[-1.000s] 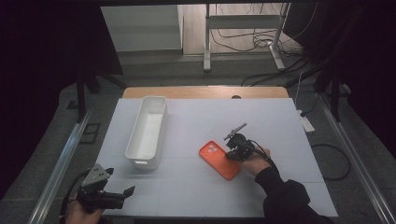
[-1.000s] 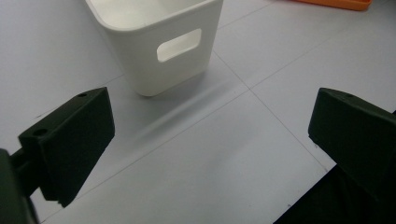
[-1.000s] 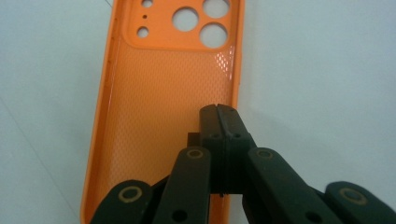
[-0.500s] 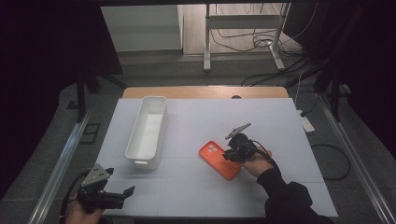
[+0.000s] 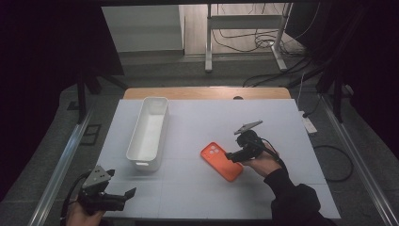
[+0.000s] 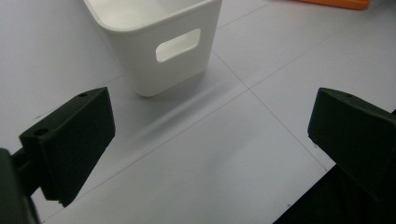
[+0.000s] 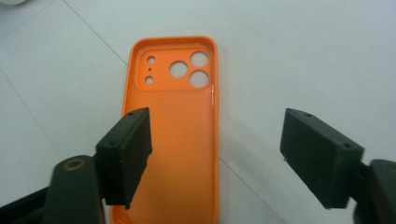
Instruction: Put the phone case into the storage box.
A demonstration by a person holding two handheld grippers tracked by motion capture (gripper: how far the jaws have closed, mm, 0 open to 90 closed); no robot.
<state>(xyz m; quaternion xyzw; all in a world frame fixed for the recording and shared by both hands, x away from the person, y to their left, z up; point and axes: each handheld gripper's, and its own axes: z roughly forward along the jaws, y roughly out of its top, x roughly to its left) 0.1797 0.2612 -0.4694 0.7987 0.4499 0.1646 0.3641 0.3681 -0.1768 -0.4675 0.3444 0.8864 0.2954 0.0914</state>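
Observation:
An orange phone case (image 5: 220, 162) lies inside-up on the white table (image 5: 197, 117), camera holes toward the far left. My right gripper (image 5: 231, 157) hovers over its right end. In the right gripper view the case (image 7: 173, 140) lies flat below the right gripper (image 7: 217, 135), whose jaws have just been opening and stand wide apart without touching it. My left gripper (image 5: 128, 193) rests at the table's near-left edge. In its own view the left gripper (image 6: 210, 135) is open with nothing between the jaws.
A long white bin (image 5: 148, 132) stands left of centre, and its handle-slot end (image 6: 159, 37) faces the left gripper. An edge of the orange case (image 6: 336, 3) shows at the top right of the left gripper view. Metal rails run along both table sides.
The right gripper's jaws have spread apart and the hand has lifted slightly above the case, which stays flat on the table. The left gripper has not moved.

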